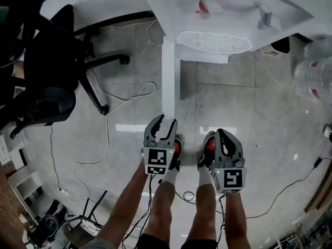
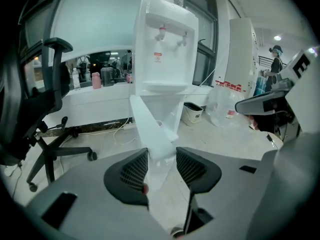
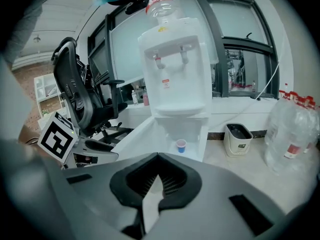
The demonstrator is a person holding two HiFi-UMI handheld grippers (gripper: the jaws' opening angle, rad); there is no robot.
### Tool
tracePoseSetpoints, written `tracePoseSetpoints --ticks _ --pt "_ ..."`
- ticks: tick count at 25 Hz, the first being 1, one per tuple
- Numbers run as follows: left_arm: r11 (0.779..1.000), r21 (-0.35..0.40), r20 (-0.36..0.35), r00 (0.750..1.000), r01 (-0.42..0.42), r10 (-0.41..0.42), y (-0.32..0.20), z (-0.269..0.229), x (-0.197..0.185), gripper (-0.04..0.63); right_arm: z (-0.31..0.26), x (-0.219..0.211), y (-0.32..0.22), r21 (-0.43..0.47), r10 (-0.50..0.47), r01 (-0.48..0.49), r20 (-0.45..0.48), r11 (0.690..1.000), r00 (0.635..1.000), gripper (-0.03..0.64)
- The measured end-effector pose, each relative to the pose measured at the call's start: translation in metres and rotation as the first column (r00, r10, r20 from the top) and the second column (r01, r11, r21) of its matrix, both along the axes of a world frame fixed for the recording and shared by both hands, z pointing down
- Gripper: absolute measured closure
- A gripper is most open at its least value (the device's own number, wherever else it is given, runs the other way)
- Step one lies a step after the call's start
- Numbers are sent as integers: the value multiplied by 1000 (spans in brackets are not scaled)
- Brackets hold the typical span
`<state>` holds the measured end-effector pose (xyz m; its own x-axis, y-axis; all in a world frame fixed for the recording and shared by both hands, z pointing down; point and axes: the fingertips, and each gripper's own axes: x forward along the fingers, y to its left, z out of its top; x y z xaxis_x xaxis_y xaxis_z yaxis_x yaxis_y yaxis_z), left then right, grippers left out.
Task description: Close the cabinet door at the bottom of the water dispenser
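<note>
The white water dispenser [image 1: 223, 14] [image 2: 165, 49] [image 3: 177, 69] stands ahead of me with its bottom cabinet door [image 1: 168, 77] [image 2: 150, 129] [image 3: 132, 136] swung wide open toward me. My left gripper [image 1: 166, 122] [image 2: 162, 151] is open, and the door's free edge shows between its jaws right at the tips. I cannot see the pads pressing on it. My right gripper [image 1: 223, 134] [image 3: 158, 159] is shut on nothing and hangs back to the right of the door. A small blue cup [image 3: 181, 145] stands inside the open cabinet.
A black office chair [image 1: 46, 82] [image 2: 30, 104] stands left of the door. A small bin [image 1: 280, 46] [image 3: 237, 139] and large clear water bottles [image 1: 314, 79] [image 3: 292, 134] sit right of the dispenser. Cables [image 1: 111, 123] trail over the tiled floor.
</note>
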<state>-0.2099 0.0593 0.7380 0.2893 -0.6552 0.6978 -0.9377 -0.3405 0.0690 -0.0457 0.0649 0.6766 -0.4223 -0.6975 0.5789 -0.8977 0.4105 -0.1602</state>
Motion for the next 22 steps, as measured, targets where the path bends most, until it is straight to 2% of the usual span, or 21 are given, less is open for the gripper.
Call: tracePoseSetpoints --ticks 7,22 --pt "998 -3 -13 998 -61 61 -3 0 24 394 7 24 2 -13 39 -40 -7 999 999 600" --pt "983 -14 -2 984 -181 181 -16 1 76 423 8 64 -2 -20 131 -131 2 991 991 600"
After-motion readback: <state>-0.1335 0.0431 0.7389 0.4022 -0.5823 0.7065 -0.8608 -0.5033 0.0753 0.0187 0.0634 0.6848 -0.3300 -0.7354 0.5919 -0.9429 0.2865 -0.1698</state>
